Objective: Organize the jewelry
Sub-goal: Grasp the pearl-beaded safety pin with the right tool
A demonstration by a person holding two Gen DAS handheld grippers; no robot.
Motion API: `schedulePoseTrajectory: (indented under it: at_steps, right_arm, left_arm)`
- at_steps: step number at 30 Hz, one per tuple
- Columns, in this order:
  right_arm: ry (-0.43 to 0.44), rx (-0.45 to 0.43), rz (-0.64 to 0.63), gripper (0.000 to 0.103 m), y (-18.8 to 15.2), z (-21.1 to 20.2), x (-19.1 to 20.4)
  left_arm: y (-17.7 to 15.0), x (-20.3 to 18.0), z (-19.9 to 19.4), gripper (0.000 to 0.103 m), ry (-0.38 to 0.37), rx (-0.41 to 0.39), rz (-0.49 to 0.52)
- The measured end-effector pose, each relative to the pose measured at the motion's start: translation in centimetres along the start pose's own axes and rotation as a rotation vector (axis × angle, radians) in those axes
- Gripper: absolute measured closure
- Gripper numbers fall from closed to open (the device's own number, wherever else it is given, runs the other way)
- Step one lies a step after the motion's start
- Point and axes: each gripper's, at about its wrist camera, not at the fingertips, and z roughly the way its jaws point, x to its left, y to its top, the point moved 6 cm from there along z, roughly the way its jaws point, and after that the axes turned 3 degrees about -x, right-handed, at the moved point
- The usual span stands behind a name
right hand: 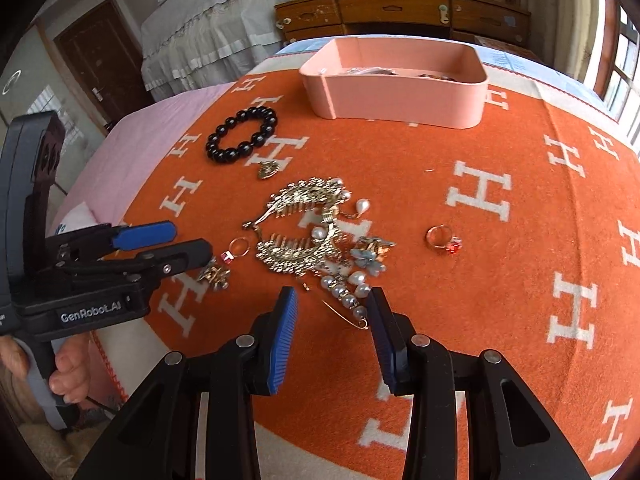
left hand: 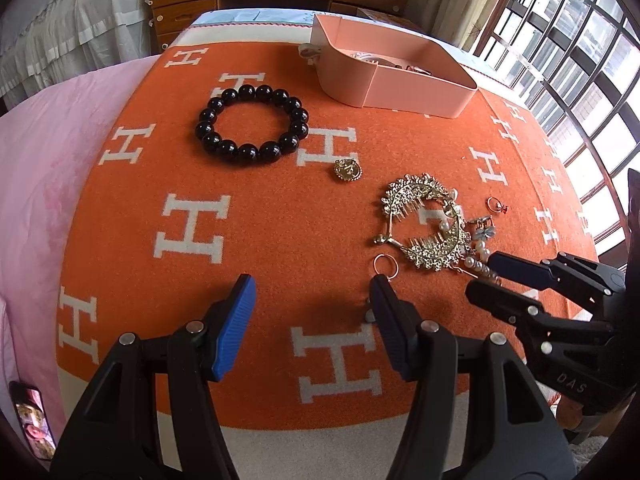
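Observation:
Jewelry lies loose on an orange blanket [right hand: 400, 184]. My right gripper [right hand: 334, 320] is open, its tips on either side of the near end of a pearl strand [right hand: 348, 296] without pressing it. The strand hangs off tangled gold hair combs [right hand: 304, 220] [left hand: 424, 224] beside a blue flower piece [right hand: 370, 254]. My left gripper [left hand: 312, 312] is open and holds nothing, with a thin ring [left hand: 386, 264] just past its right fingertip. A black bead bracelet [left hand: 252, 124], a gold pendant [left hand: 347, 169] and a red-stone ring [right hand: 442, 240] lie apart. The pink box [right hand: 396, 92] stands at the far side.
In the left wrist view the right gripper [left hand: 490, 280] reaches in from the right toward the pearls. A small gold brooch [right hand: 216, 276] lies by the left gripper [right hand: 172, 240]. A pink sheet [left hand: 48, 168] borders the blanket on the left, with a phone [left hand: 34, 420] on it. A wooden dresser [right hand: 400, 16] stands behind.

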Motion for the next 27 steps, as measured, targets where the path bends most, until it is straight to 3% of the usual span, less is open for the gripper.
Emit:
schedulePoseTrajectory:
  at_steps: [6, 11, 15, 21, 27]
  right_arm:
    - [0.083, 0.027, -0.078, 0.065, -0.6, 0.3, 2.2]
    - [0.094, 0.027, -0.082, 0.065, -0.6, 0.4, 2.4]
    - [0.078, 0.020, -0.087, 0.066, -0.5, 0.4, 2.3]
    - [0.034, 0.012, -0.127, 0.079, -0.5, 0.6, 2.1]
    - [-0.063, -0.030, -0.217, 0.089, -0.8, 0.7, 2.7]
  left_arm:
    - [0.0, 0.2, 0.1, 0.047, 0.000, 0.002, -0.003]
    - [0.0, 0.2, 0.1, 0.047, -0.001, 0.003, -0.005]
    - [0.0, 0.3, 0.1, 0.047, -0.002, 0.001, -0.005]
    - [0.1, 0.5, 0.1, 0.047, -0.003, -0.003, -0.010]
    - [0.0, 0.4, 0.2, 0.047, -0.001, -0.001, -0.009]
